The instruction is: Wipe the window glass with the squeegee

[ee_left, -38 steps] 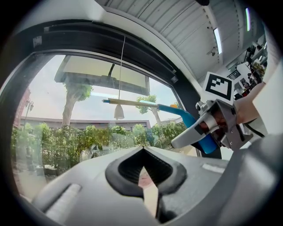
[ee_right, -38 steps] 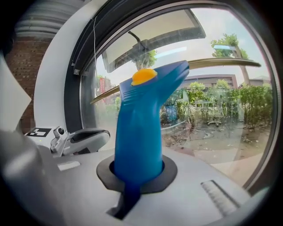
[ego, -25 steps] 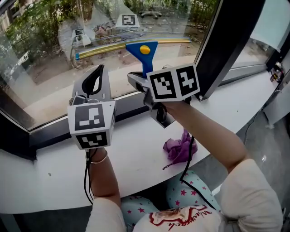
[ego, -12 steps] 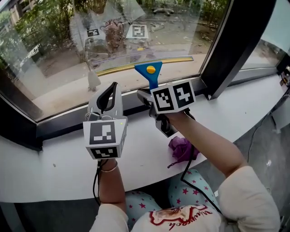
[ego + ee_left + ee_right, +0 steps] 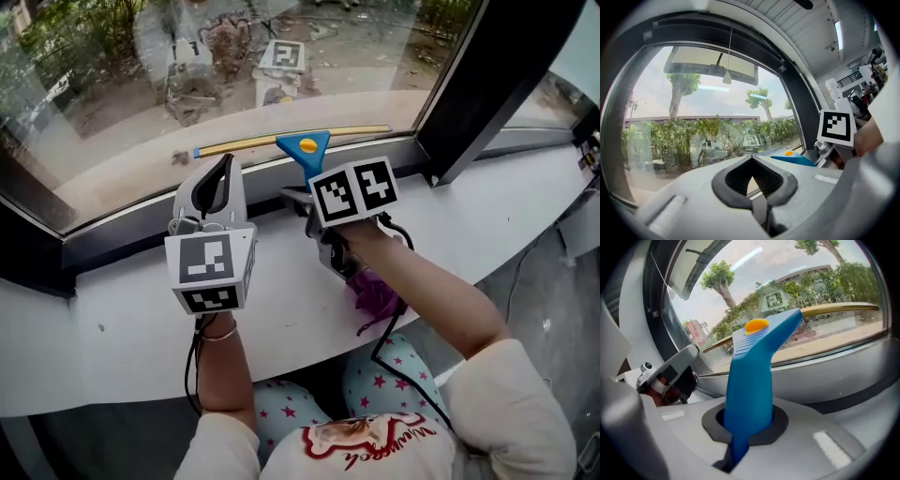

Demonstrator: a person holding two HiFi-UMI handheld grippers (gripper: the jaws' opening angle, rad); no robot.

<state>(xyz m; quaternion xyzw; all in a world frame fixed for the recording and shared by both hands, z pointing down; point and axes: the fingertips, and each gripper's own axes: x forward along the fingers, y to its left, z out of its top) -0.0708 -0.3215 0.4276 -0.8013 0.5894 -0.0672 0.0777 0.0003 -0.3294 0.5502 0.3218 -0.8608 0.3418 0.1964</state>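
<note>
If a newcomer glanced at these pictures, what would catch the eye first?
The blue squeegee stands out, its handle gripped by the right gripper and its blade low against the window glass. Beside it the left gripper hovers shut and empty, and a purple cloth lies on the white sill.

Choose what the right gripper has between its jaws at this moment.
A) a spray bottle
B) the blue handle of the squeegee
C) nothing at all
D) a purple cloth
B: the right gripper view shows the right gripper with its jaws shut on the blue handle of the squeegee, whose blade lies along the bottom of the window glass.
</note>
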